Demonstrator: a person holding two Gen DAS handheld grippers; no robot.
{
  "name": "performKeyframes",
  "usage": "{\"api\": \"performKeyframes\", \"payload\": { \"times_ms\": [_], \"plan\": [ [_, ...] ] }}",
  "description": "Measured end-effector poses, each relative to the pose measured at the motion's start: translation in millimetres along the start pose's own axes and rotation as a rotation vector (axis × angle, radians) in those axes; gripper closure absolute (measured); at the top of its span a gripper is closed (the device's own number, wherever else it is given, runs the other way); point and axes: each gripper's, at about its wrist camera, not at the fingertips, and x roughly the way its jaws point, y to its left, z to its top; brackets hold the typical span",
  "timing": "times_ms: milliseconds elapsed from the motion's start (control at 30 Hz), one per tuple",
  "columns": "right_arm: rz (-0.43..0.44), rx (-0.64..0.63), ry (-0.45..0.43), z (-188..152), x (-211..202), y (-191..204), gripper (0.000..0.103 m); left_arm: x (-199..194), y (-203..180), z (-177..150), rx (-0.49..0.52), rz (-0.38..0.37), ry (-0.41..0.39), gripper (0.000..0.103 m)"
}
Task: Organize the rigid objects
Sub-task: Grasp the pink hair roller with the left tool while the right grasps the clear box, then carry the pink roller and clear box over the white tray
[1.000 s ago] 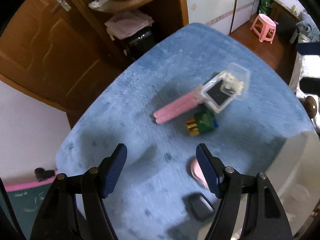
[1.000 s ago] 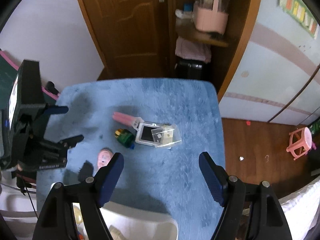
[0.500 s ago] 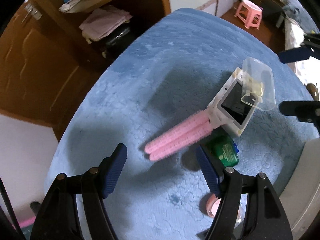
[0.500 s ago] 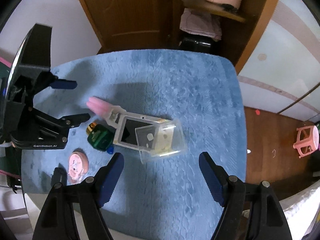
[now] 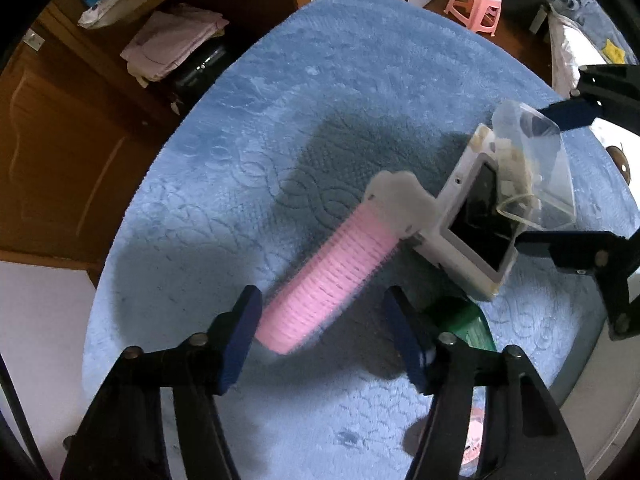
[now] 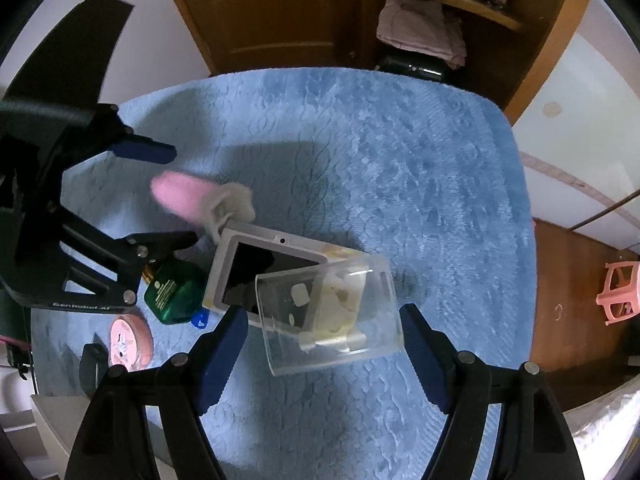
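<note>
On the blue plush cloth (image 5: pixel 328 92) lie a pink ribbed roller with a white head (image 5: pixel 332 276), a grey framed tablet-like toy (image 5: pixel 476 220) and a clear plastic box (image 5: pixel 536 168). My left gripper (image 5: pixel 324 336) is open, its fingers either side of the roller's pink end. My right gripper (image 6: pixel 320 344) is open, with the clear box (image 6: pixel 332 312) between its fingers. The roller (image 6: pixel 188 196) and the grey toy (image 6: pixel 256 268) show in the right wrist view too.
A green bottle (image 6: pixel 172 292), a round pink tin (image 6: pixel 128 338) and a small black object (image 6: pixel 92 364) lie at the cloth's near left. A pink stool (image 5: pixel 474 4) stands on the floor. Wooden shelves with folded cloth (image 6: pixel 420 36) stand behind the table.
Both grippers have moved down and in toward the objects. The left one now straddles the pink roller; the right one now straddles the clear box. Both stayed open.
</note>
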Motion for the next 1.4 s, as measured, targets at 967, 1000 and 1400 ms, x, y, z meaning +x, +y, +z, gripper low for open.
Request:
{"api": "performKeyframes", "payload": {
  "times_ms": [967, 1000, 1400],
  "plan": [
    [0.051, 0.105, -0.106, -14, -40, -11, 0.041, -63, 4, -14, -0.341, -0.088, -0.096, 0.077],
    [0.055, 0.110, -0.116, -18, -48, -10, 0.041, -73, 2, -19, -0.361, -0.090, -0.104, 0.077],
    [0.112, 0.062, -0.241, -62, -153, 30, 0.041, -177, -55, -87, -0.514, 0.012, -0.170, 0.077]
  ]
}}
